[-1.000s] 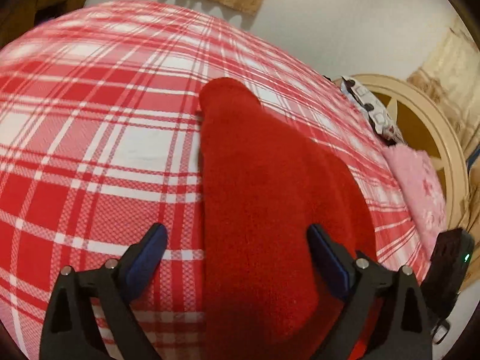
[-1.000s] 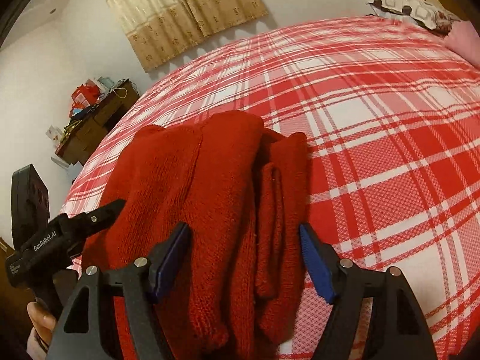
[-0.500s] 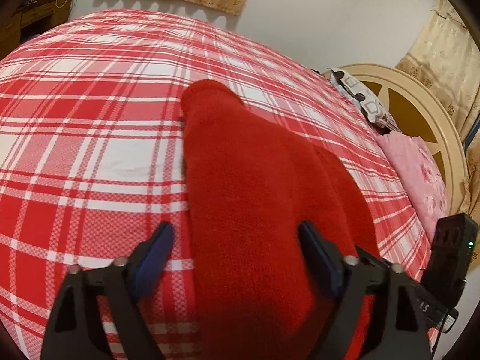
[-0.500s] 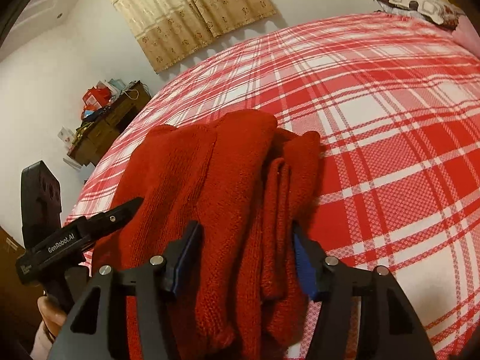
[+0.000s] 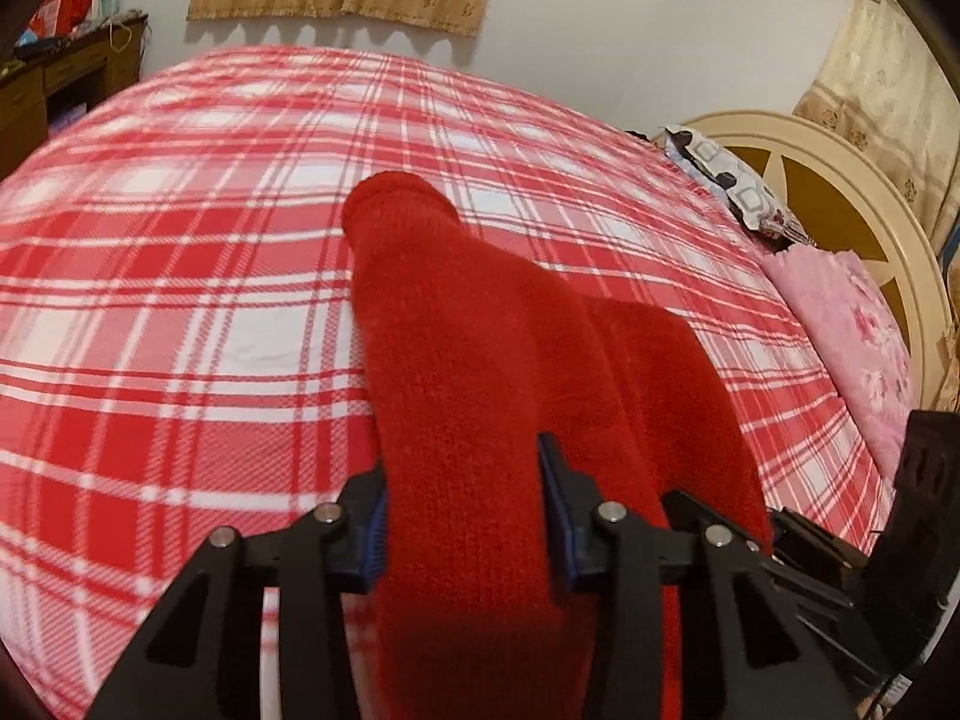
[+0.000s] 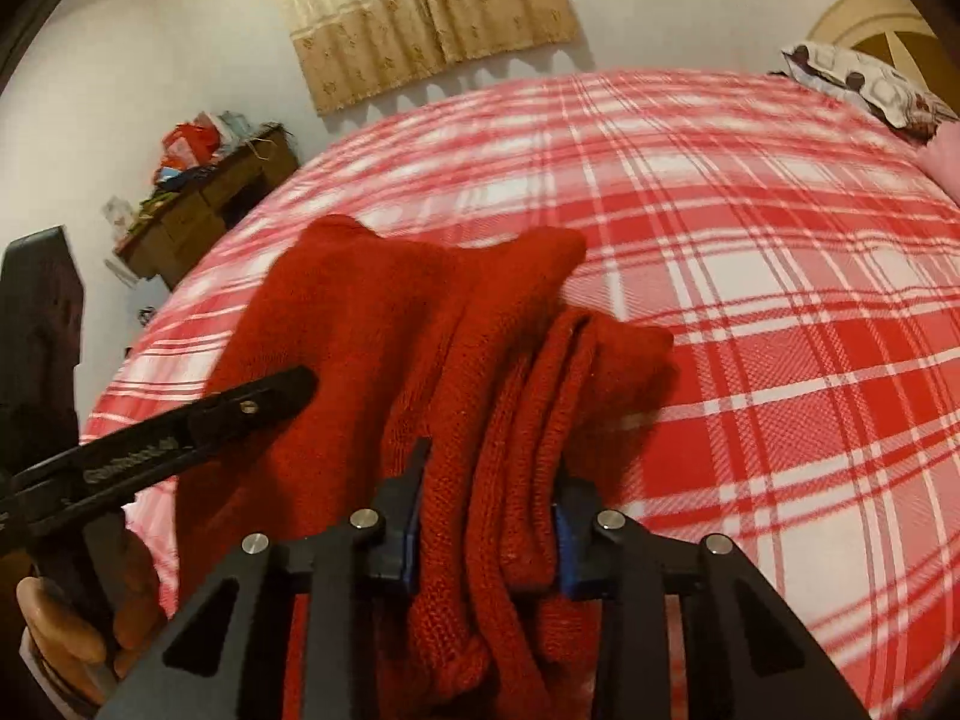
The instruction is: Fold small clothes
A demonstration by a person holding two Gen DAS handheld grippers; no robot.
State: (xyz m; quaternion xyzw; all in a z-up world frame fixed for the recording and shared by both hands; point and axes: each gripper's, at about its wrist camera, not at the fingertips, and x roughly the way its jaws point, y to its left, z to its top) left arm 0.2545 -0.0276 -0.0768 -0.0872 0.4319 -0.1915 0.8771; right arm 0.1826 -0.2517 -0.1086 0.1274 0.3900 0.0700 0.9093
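Now the left gripper (image 5: 462,516) has its fingers clamped on the near end of the sweater (image 5: 480,360), which lies on the bed (image 5: 180,300) at its near edge. To the right, the right gripper (image 6: 489,531) is likewise closed on several bunched layers of knit. Likely risks: the thick folds slipping out unevenly, or one side lifting ahead of the other, so the stacked layers slide apart.

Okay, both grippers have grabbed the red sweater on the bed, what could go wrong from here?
The right gripper pinches several bunched layers of the red sweater; one could slip out and undo the fold. The left gripper holds a thick roll, so lifting may drag the far end unevenly across the plaid bedspread.
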